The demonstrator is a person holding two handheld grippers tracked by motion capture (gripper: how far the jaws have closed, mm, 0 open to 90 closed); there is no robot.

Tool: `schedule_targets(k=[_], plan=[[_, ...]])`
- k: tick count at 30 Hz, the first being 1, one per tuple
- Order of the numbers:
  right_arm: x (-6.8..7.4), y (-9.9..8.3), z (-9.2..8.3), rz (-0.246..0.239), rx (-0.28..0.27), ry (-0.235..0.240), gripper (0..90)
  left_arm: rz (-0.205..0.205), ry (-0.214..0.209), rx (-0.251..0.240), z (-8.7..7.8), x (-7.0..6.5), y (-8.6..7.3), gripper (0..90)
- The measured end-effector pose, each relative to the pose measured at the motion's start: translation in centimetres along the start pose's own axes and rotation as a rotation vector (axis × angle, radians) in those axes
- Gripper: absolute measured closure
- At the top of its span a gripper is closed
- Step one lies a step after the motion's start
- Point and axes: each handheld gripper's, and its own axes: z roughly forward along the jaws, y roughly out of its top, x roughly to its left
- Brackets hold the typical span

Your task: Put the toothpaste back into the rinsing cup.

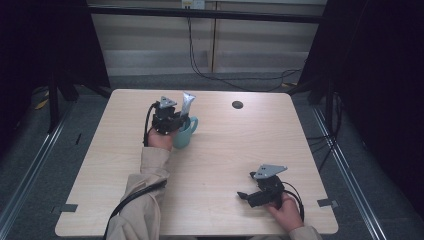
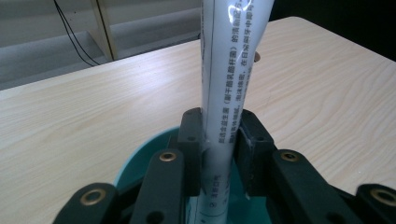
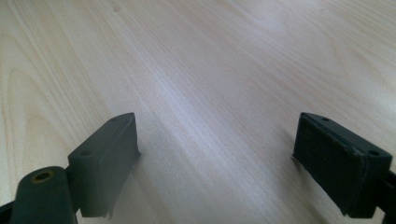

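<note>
Left gripper (image 1: 176, 116) sits upper left of centre in the high view, over a teal mug (image 1: 186, 134). Its jaws are pinched on a white tube (image 1: 187, 105) with printed text; the tube stands nearly upright, lower end down inside the mug, crimped top sticking up above the gripper. In the left gripper view the tube (image 2: 224, 93) runs up the middle of the frame, both black pads pressed against its sides, teal mug rim (image 2: 140, 156) curving below and behind the jaws. Mug handle points to the right in the high view. The hand and beige sleeve (image 1: 145, 190) come up from the bottom left; the hand covers the mug's near side.

Right gripper (image 1: 243, 196) is lower right in the high view, low over the table (image 1: 225, 150), well apart from the mug, jaws pointing left. Right gripper view: jaws spread wide, nothing between them, just bare wood grain (image 3: 210, 93).

Other stuff: small dark round hole (image 1: 237, 104) in the tabletop, upper centre, right of the tube and apart from it. Black cables (image 1: 210, 70) trail on the floor beyond the far edge. Dark frame posts stand at both sides of the table. Nothing lies on the table between the two grippers.
</note>
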Motion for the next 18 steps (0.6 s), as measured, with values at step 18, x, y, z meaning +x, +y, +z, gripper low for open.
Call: schedule_targets(k=[18], plan=[[-0.01,0.00,0.00,-0.001,-0.001,-0.001,12.9,0.002,-0.001,0.042,0.03,-0.15,0.16,65.3]])
